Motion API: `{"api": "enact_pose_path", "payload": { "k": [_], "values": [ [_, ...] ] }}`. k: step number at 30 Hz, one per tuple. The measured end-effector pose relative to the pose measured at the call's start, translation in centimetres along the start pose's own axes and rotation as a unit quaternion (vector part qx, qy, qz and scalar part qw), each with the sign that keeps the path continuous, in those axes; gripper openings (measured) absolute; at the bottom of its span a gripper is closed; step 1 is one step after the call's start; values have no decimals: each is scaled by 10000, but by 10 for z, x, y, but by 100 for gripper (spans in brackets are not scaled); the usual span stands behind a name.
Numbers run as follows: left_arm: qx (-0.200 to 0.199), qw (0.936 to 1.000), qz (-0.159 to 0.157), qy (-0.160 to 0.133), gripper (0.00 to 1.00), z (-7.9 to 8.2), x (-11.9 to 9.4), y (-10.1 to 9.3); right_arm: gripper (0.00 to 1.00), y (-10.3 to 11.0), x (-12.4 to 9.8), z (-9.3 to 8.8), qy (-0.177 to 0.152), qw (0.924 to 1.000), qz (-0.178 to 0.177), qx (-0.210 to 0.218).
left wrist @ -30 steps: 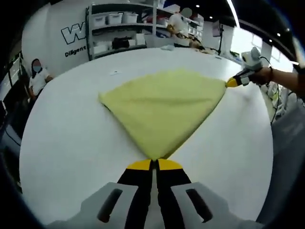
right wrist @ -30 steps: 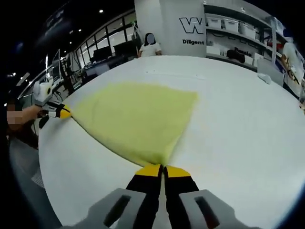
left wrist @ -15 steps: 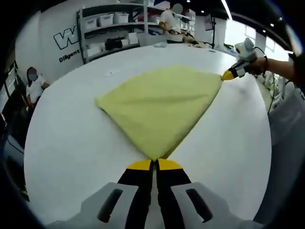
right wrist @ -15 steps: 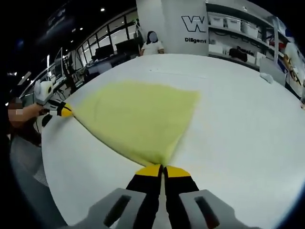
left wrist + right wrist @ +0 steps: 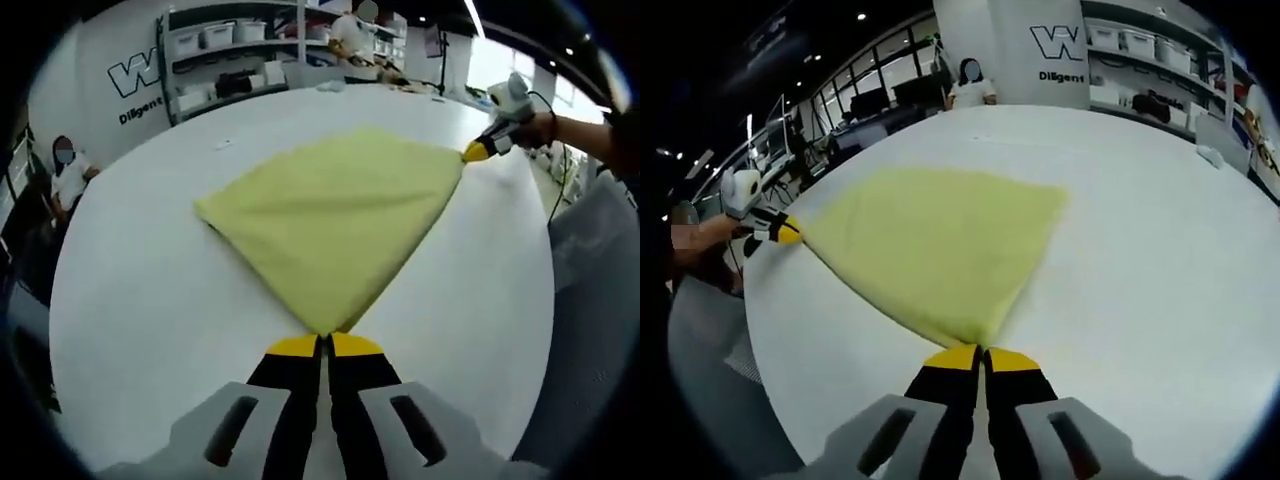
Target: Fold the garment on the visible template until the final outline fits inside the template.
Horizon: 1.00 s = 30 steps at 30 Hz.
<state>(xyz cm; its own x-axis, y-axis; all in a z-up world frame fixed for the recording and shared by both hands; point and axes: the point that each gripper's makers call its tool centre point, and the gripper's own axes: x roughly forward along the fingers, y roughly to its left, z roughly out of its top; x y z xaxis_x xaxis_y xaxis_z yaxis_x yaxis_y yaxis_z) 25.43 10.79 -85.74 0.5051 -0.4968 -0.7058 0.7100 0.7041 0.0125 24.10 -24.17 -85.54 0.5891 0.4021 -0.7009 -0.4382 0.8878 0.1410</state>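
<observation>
One yellow garment (image 5: 335, 220) lay spread across the middle of the white desk (image 5: 130, 300), held by two claws: the left claw (image 5: 325, 345), at the bottom centre of the left gripper view, was clamped shut on the cloth's nearest corner, and the right claw (image 5: 980, 357) pinched another corner likewise in the right gripper view (each also showed small at the other view's edge, upper right and mid left). Bare desk ringed the cloth on every side, widest toward the right of the right gripper view, with the desk's rim close behind both claws.
</observation>
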Motion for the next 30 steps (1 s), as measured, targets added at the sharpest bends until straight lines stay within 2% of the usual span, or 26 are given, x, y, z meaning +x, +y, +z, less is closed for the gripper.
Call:
{"api": "enact_pose_path", "payload": {
  "k": [3,5,7,14,17,19,21,23,25,26,27,30],
  "values": [
    [22,10000,-14,46,0,-4,-3,-2,0,4,-2,-2,23,10000,49,-24],
    [43,9998,-71,172,0,-17,-14,-8,0,19,-10,-14,140,9997,203,-6],
    [40,9998,-58,190,0,-20,-19,-10,0,23,-13,-19,164,9996,236,-25],
    [1,9998,-97,164,0,-28,-25,-16,0,25,-15,-23,192,9995,236,35],
    [-140,9998,-61,125,0,-28,-26,-15,0,27,-16,-25,206,9995,239,37],
    [-402,9991,102,29,0,-27,-25,-9,0,25,-15,-26,230,9996,132,-17],
    [-685,9976,122,-59,1,-24,-24,-9,5,23,-16,-26,233,9997,46,25],
    [-694,9975,100,-110,4,-21,-25,-9,15,23,-18,-20,55,9999,67,95],
    [-803,9966,116,-156,13,-19,-27,-10,29,24,-20,-16,-28,9999,44,117],
    [-976,9950,126,-195,22,-18,-29,-11,38,25,-22,-10,-127,9999,28,91],
    [-1070,9939,143,-227,28,-16,-30,-10,42,27,-23,-7,-203,9998,30,79],
    [-1116,9929,181,-364,36,-9,-38,-10,48,29,-27,1,-322,9994,45,102]
  ]
}}
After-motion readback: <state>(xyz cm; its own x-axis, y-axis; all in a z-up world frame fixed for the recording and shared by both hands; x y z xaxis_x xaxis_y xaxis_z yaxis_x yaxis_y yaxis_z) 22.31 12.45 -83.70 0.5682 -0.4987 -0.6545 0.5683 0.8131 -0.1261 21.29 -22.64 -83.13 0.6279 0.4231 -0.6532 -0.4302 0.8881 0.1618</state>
